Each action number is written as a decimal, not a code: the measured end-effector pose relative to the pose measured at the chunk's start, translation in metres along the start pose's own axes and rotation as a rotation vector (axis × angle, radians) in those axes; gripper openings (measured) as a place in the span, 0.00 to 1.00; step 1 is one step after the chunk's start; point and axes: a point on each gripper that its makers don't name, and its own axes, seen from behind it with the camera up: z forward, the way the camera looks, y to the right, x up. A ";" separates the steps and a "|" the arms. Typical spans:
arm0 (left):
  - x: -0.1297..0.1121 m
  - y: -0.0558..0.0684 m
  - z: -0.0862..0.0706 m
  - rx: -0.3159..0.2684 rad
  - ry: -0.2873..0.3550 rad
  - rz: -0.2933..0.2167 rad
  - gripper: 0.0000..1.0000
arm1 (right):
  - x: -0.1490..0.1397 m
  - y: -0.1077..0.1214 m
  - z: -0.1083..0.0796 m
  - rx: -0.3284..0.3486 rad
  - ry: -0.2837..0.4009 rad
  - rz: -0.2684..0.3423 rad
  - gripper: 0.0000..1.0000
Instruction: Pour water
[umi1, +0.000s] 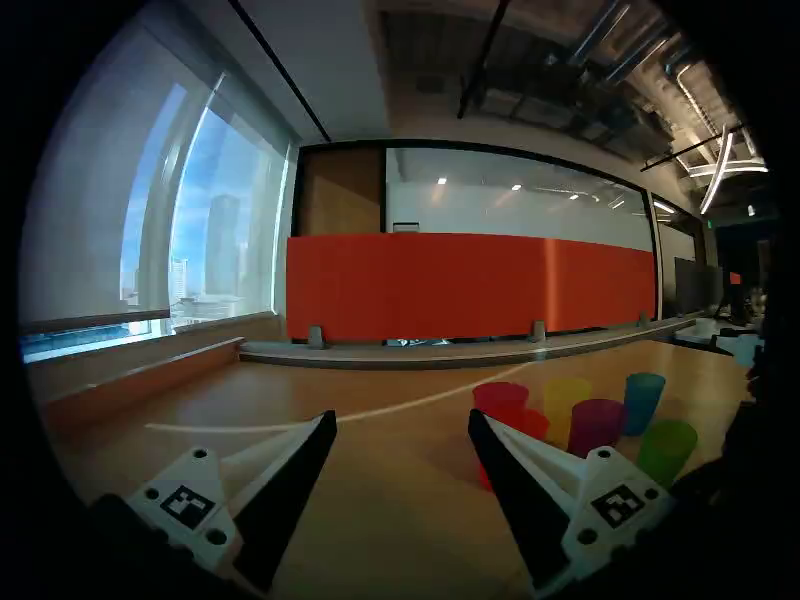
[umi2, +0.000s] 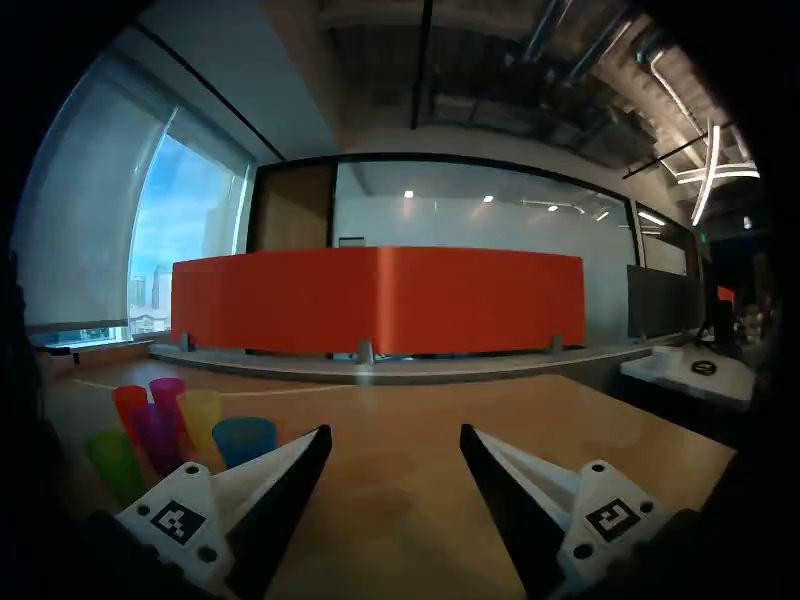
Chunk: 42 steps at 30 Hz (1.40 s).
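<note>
The left gripper (umi1: 401, 414) and right gripper (umi2: 395, 430) hung level above the table (umi1: 400, 520), jaws spread and empty, near upright cups (umi1: 597, 420), mouths up.

**A big, bright room with a long wooden table**

A wide wooden table (umi1: 400, 450) fills the bottom of the room. A long orange screen (umi1: 470, 285) stands along its far edge. Behind the screen is a white wall (umi1: 500, 205) with small lights on it, and a brown wooden panel (umi1: 343, 190) beside it. A tall window (umi1: 215, 230) shows blue sky and tall buildings. Up high, the dark ceiling has pipes (umi1: 600, 70) and a bright strip light (umi1: 720, 170). A small white desk (umi2: 690, 375) sits off to one side.
</note>
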 end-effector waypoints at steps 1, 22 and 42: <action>0.000 0.000 0.000 0.000 0.000 0.000 0.98 | 0.000 0.000 0.000 0.000 0.000 0.000 0.99; -0.002 0.000 -0.001 -0.001 -0.001 0.000 0.98 | -0.001 0.000 -0.001 0.000 0.000 -0.001 0.99; -0.004 -0.001 0.002 -0.003 -0.024 0.010 0.98 | -0.004 0.002 0.005 -0.014 -0.024 -0.001 0.99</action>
